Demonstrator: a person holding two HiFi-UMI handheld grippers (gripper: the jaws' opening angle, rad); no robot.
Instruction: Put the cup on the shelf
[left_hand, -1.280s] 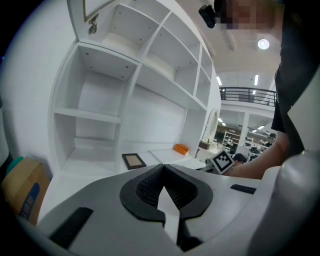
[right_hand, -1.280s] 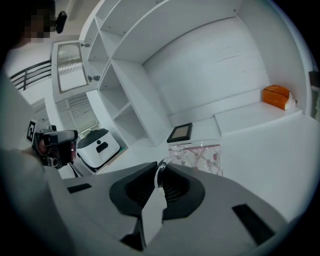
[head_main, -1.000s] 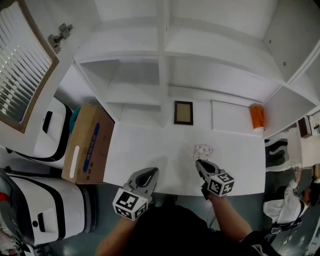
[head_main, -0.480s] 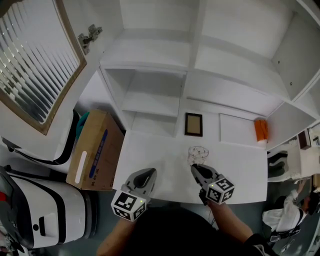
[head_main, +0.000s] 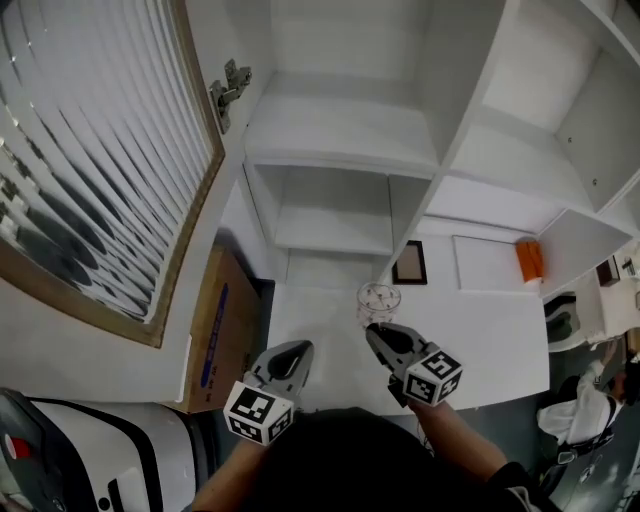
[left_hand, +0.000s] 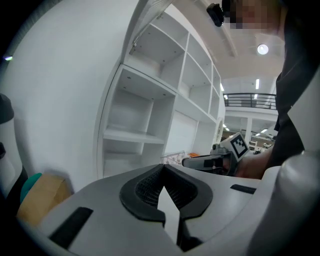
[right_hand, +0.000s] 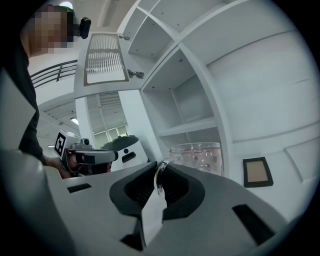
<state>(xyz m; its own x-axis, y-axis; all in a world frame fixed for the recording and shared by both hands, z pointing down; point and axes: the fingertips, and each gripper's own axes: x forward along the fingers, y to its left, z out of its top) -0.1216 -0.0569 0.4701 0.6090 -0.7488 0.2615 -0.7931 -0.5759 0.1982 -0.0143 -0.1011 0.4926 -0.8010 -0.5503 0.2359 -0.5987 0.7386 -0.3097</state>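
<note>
No legible text, blue print on box (head_main: 236, 352) too blurred, square coded markers on left gripper (head_main: 297, 350) and right gripper (head_main: 374, 333) cubes

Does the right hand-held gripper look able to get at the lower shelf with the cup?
Probably yes. The right hand-held gripper is shut on the cup by its handle, and the lower shelf just beyond is open-fronted and looks bare; the louvered door stands swung off to the left.

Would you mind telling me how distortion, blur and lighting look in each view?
Head view: fisheye bows the shelf edges, louvred door slightly smeared. Left gripper view: dark vignetted corners, ceiling lamp glaring. Right gripper view: same vignette, glass cup fairly sharp.
</note>
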